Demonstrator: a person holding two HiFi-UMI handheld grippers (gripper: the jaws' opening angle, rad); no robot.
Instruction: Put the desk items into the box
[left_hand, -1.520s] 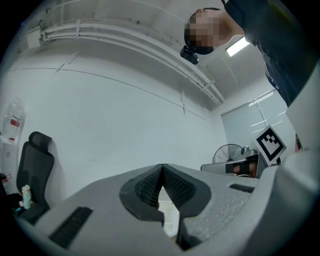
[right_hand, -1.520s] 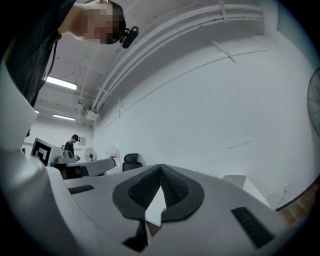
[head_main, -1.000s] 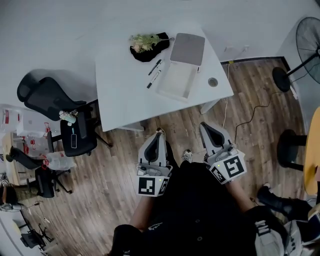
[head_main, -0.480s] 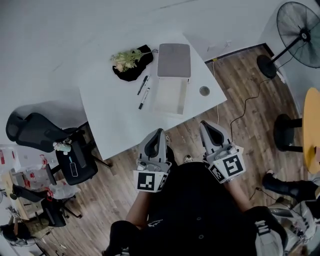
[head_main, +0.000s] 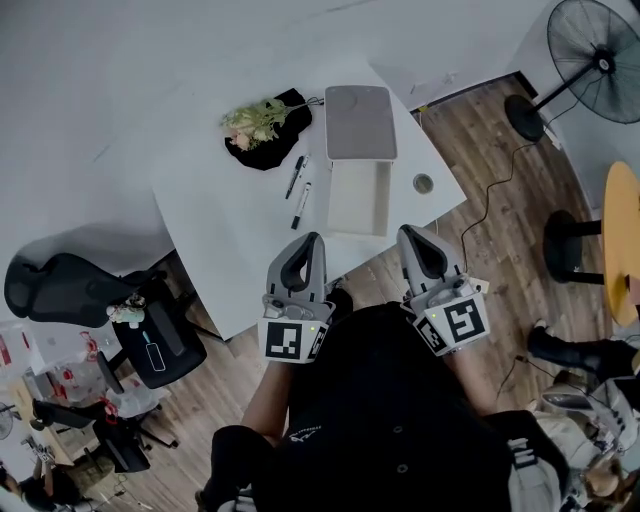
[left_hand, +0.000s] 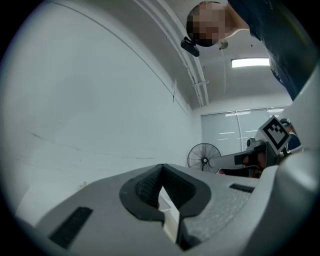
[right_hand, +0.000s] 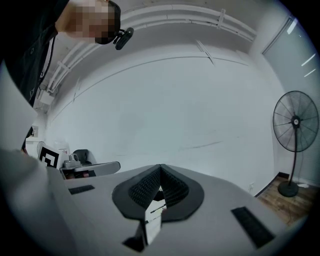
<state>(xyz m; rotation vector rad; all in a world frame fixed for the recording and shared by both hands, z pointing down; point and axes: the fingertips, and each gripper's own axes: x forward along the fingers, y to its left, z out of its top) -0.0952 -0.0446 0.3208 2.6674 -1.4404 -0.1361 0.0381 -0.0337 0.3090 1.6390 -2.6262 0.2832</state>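
On the white desk (head_main: 230, 215) stands an open white box (head_main: 357, 198), and its grey lid (head_main: 360, 122) lies just behind it. Two pens (head_main: 298, 190) lie left of the box. A flower bunch (head_main: 255, 120) rests on a black cloth (head_main: 275, 150), and a small round item (head_main: 423, 184) sits right of the box. My left gripper (head_main: 308, 240) (left_hand: 161, 170) is shut and holds nothing, near the desk's front edge. My right gripper (head_main: 412, 233) (right_hand: 160, 171) is also shut and holds nothing, just short of the box.
A standing fan (head_main: 598, 60) (right_hand: 295, 122) (left_hand: 204, 157) is at the right on the wooden floor. Black office chairs (head_main: 60, 290) stand left of the desk. A yellow round table (head_main: 622, 240) shows at the right edge. A cable (head_main: 490, 205) runs across the floor.
The desk has come nearer in the head view. Both grippers now reach up to its front edge, still shut.
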